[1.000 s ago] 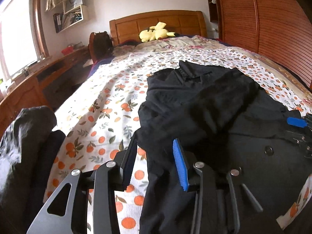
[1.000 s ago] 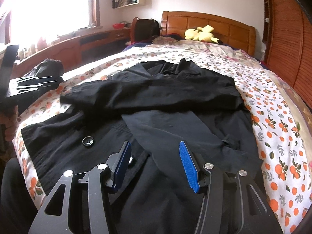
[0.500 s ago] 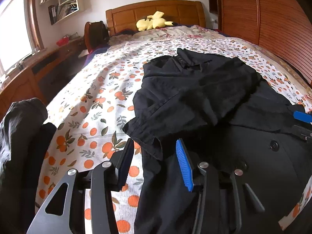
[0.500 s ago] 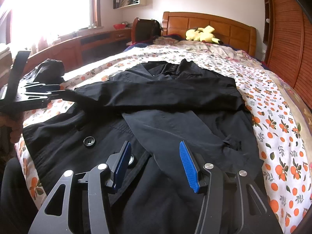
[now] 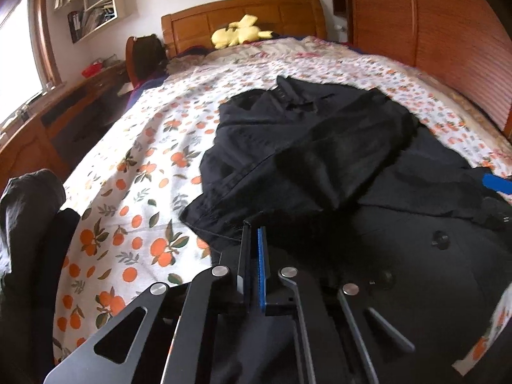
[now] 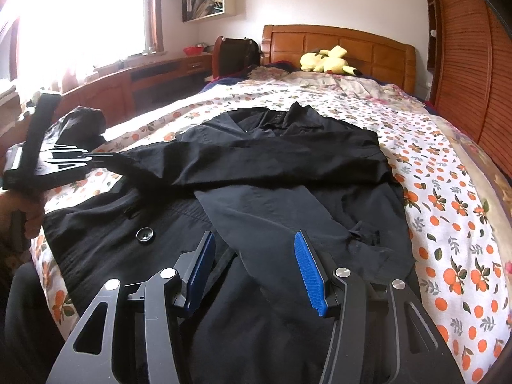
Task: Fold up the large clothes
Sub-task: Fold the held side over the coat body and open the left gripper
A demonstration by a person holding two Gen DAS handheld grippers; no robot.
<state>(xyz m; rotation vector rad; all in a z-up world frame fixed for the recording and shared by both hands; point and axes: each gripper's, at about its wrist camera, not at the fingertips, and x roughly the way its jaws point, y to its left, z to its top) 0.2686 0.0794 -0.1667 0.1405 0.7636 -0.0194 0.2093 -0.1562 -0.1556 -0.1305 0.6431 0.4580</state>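
While the left tongs sit pinched together at approx 6 o'clock in the left wrist view, their tips rest at the cuff of the black coat's sleeve; the jaws have just been closing, and from the right wrist view they look clamped on that cuff, w/ the sleeve drawn out toward 9 o'clock. A hand grips the left handle at the 8 o'clock edge. Right tongs stand apart at 6 o'clock, hovering over the coat's lower front, nothing pressed between the pads; one blue pad is on the right, the other on the left. A dark button lies at approx 8 o'clock from them. Coat is spread flat across the bed, collar toward 12 o'clock, one sleeve folded across the chest. Bedsheet has an orange-fruit print. Another dark garment is heaped at the bed's 9 o'clock edge. Farther off, a yellow plush toy lies against the wooden headboard at 12 o'clock.
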